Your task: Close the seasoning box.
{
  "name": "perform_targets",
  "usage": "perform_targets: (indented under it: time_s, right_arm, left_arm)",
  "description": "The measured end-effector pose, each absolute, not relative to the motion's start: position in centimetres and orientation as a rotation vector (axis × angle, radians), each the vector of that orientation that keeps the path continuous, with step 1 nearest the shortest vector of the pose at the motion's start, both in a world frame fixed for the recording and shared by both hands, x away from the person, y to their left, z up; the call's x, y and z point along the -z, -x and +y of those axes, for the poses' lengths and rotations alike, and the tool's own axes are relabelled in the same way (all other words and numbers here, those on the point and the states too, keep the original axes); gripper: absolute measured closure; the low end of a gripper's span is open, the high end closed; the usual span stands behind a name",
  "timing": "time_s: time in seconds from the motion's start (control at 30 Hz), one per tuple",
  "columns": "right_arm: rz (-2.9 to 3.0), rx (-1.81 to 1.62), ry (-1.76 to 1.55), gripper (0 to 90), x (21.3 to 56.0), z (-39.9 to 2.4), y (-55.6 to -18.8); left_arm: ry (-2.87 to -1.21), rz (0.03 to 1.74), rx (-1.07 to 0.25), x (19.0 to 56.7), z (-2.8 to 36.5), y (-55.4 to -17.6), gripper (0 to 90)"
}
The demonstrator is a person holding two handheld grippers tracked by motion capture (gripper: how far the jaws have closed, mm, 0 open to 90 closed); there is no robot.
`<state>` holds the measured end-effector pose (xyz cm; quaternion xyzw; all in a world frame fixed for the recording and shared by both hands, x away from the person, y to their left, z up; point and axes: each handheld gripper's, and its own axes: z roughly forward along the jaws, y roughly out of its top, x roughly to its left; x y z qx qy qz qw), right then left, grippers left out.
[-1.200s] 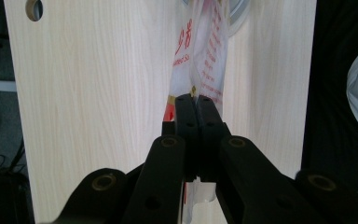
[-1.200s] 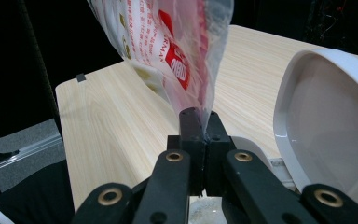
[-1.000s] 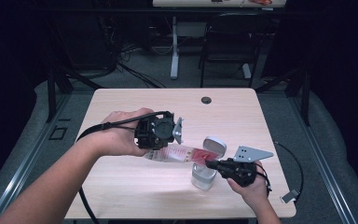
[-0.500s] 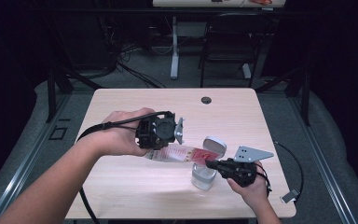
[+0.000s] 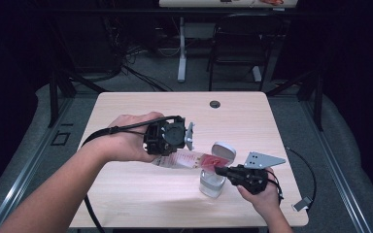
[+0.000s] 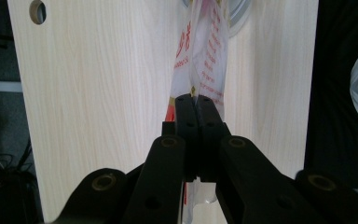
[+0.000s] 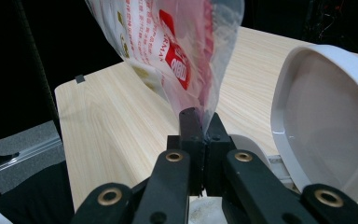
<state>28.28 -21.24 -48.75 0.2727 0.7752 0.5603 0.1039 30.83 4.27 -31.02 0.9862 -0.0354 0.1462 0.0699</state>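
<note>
Both tongs clamp a printed plastic packet stretched above the table: left tongs hold one end, right tongs the other, just beside an open-lidded white container.

Left gripper has shifted marginally toward 3 o'clock over the last second, carrying its end of the clear red-printed plastic pouch with it. No other displacement can be made out.

A round black grommet sits near the far edge of the wooden table.
</note>
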Motion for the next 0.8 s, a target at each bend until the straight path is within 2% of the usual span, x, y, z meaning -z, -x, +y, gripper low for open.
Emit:
perform_targets:
  time_s: [0.8]
  right_arm:
    - [2.282, -1.650, -0.811, 89.6, 48.84, -21.38, -28.30]
  left_arm:
    - [-2.968, -0.121, -0.452, 30.78, 3.86, -30.78, 90.0]
